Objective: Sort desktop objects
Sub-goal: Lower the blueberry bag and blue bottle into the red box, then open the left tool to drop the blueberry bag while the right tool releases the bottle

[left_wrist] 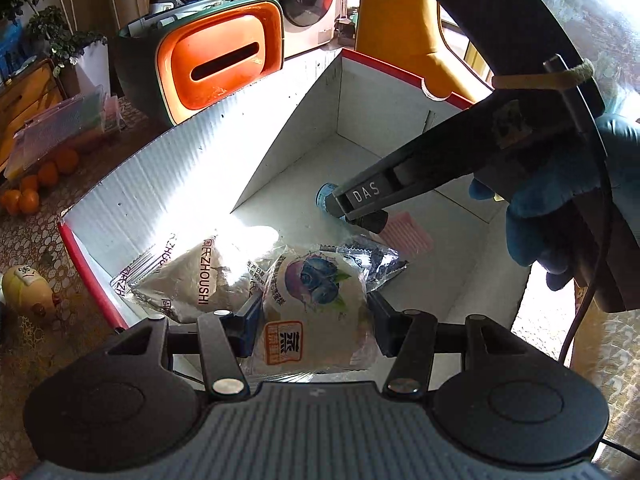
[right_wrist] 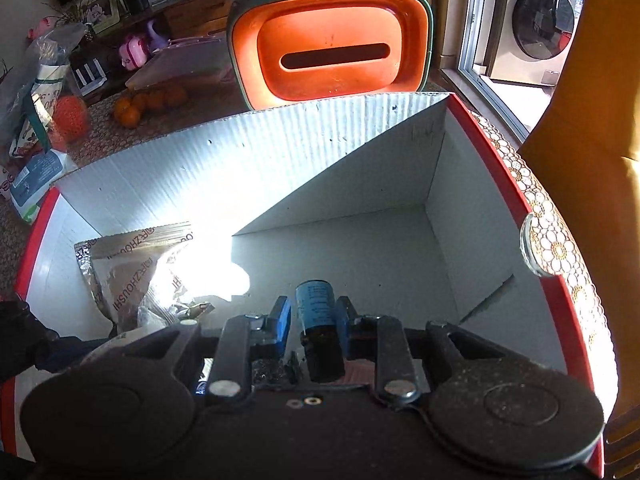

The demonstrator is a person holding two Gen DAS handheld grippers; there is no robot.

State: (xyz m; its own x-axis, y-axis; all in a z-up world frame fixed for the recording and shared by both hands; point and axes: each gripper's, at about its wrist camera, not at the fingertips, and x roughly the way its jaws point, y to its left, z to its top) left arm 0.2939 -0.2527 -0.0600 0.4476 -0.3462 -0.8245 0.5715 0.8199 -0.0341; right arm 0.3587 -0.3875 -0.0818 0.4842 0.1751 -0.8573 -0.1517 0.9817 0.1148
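Left wrist view: left gripper [left_wrist: 310, 320] lowered into the white-lined box [left_wrist: 200, 152], jaws partly open and closed on a blueberry bun packet [left_wrist: 308, 304] pinched between the blue pads; beyond the left jaw, a silver snack packet [left_wrist: 188, 280] lying on the box floor in a glare of sun; further ahead and to the right, right gripper [left_wrist: 352, 210] reaching in, gripped by a blue-gloved hand [left_wrist: 560, 216], its tips clamped on a small blue-labelled bottle [left_wrist: 327, 194]; just under those tips, a pink ridged item [left_wrist: 408, 232] and a crumpled foil wrapper [left_wrist: 376, 256]; beyond the box, an orange bin [left_wrist: 224, 68] and oranges [left_wrist: 36, 188] on the desk.

Right wrist view: jaws nearly closed, pressing both sides of the bottle, held upright between them over the shaded floor of the box; silver packet well off to the left of the jaws; box floor ahead of the jaws bare; orange bin past the far wall.

Progress, as a judgement: sorting well under way; several items already inside the box; bun and bottle both over the box but not yet released; letting go the likely next step; loose things out on the desk possibly still to collect.
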